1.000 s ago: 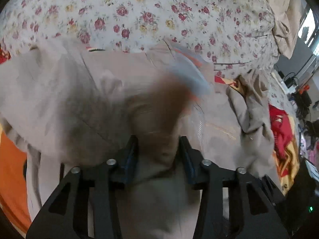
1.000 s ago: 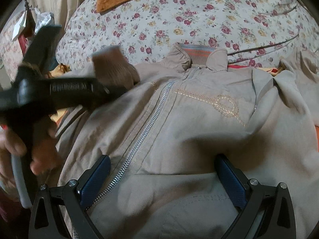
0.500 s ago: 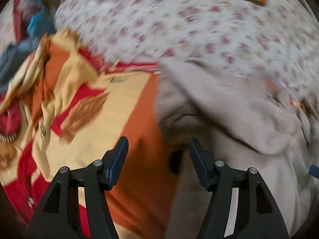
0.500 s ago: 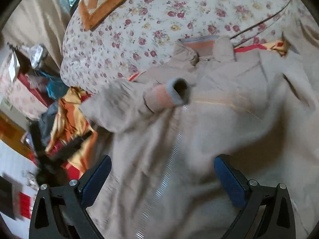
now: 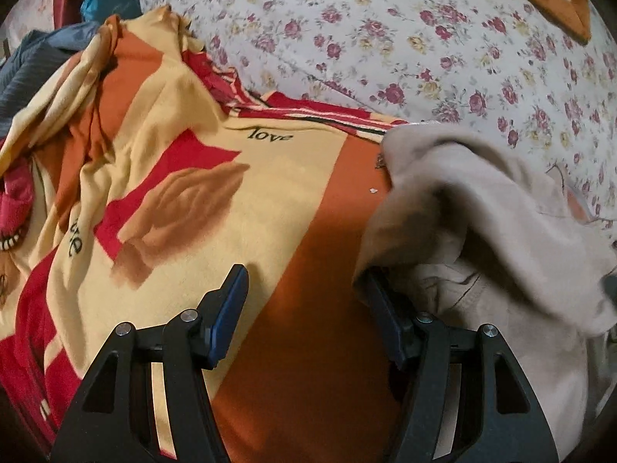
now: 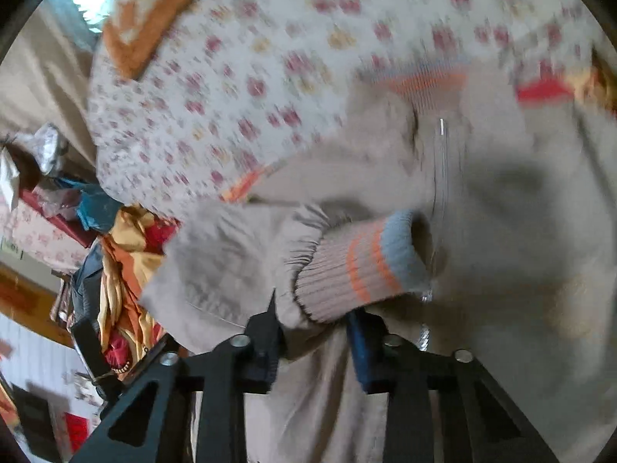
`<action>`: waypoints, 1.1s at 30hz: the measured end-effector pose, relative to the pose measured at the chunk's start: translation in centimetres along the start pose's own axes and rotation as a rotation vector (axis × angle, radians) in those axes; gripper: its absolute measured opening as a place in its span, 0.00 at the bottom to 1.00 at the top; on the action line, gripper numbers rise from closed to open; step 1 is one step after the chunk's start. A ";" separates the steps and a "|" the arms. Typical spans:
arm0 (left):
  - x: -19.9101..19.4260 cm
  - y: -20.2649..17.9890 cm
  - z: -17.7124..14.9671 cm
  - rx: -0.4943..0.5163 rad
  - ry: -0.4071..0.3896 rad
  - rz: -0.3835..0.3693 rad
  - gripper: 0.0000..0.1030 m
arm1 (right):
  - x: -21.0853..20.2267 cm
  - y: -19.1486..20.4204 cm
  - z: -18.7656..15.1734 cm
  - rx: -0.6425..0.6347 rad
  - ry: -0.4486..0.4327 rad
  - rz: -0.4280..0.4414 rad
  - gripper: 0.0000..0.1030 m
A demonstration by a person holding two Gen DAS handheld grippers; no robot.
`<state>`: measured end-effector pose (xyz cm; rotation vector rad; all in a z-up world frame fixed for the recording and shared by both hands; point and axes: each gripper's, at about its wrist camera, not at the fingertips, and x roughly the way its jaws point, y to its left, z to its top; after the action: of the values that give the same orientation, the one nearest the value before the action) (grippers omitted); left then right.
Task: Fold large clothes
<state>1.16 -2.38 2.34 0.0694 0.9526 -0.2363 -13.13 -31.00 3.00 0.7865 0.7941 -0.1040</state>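
While the beige jacket (image 6: 501, 231) lies zipped-front up across the bed, soft twill w/ a ribbed knit cuff (image 6: 362, 266) striped orange and grey-blue, the right gripper (image 6: 312, 332) pinches the sleeve just behind that cuff; jaws have just been closing, fabric between them. Left gripper (image 5: 304, 301) gapes open over the fleecy orange/yellow blanket (image 5: 193, 177), jacket edge at 3 o'clock brushing its right finger. Vs. a sec ago: left had a sleeve between its pads, now doesn't. Floral quilt (image 5: 385, 38) at 12.

Left gripper (image 5: 304, 308): black angular frame; blue-padded fingers (image 5: 227, 308) (silver screws on top); right gripper (image 6: 312, 332) alike
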 end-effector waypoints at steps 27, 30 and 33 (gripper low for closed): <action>0.8 -2.9 -1.4 0.095 0.043 -0.003 0.61 | -6.9 -5.6 0.1 -0.269 -0.079 -0.500 0.37; 0.6 -3.2 -1.5 0.112 0.043 0.008 0.61 | -4.6 -5.9 0.4 -0.389 -0.080 -0.621 0.34; 0.1 -2.9 -1.7 0.106 0.041 -0.013 0.61 | -5.5 -7.5 0.9 -0.276 -0.047 -0.568 0.34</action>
<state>-0.81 -4.99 1.39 0.1660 0.9812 -0.2989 -19.25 -38.07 2.63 0.2807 0.9462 -0.5076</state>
